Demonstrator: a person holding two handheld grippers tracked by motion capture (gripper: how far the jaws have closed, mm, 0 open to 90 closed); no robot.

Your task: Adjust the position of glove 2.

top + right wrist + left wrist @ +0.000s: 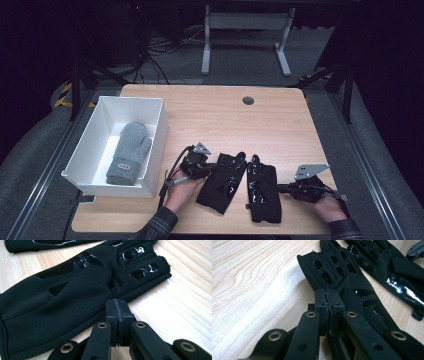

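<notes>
**On the desk: two black gloves, tongs pinched at their edges**

From above, a white bin (152, 112) holds a grey mitten (129, 152). The left tongs (328, 305) nip the left glove (337, 272); the right tongs (119, 312) are closed against the right glove (62, 297), grip unclear.

The high view looks down from above the near edge of the table (210, 107), facing forward. Each gripper view sits low and very close, looking along its own jaws. All 3 views share the 2 black gloves (222, 182) (342, 277) (75, 290).
</notes>
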